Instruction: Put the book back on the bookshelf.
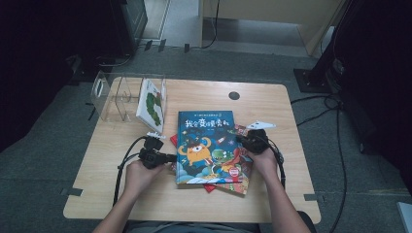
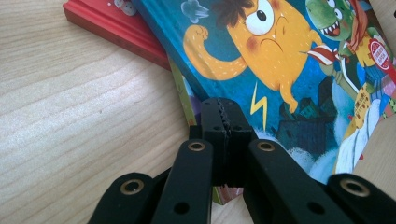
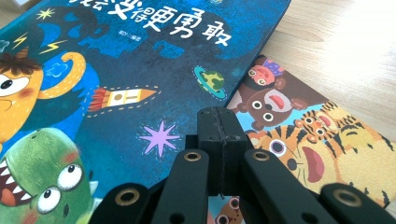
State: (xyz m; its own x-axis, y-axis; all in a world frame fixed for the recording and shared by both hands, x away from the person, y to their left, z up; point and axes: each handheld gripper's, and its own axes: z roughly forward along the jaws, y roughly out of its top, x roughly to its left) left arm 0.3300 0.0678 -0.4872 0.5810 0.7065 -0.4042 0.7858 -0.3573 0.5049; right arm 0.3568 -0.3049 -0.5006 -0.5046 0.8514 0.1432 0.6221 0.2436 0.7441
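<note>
A stack of picture books lies at the middle of the table. On top is a blue book with an orange monster and a green dinosaur. Under it a red book pokes out at the left, and a book with animal cartoons at the right. My left gripper is shut with nothing between its jaws, its tips over the blue book's left edge. At the blue book's right edge my right gripper is shut too, nothing clamped in it.
A clear acrylic book holder stands at the table's back left, with one green-and-white book upright in its right slot. A round cable hole sits near the back edge. Bare wood lies to the right of the stack.
</note>
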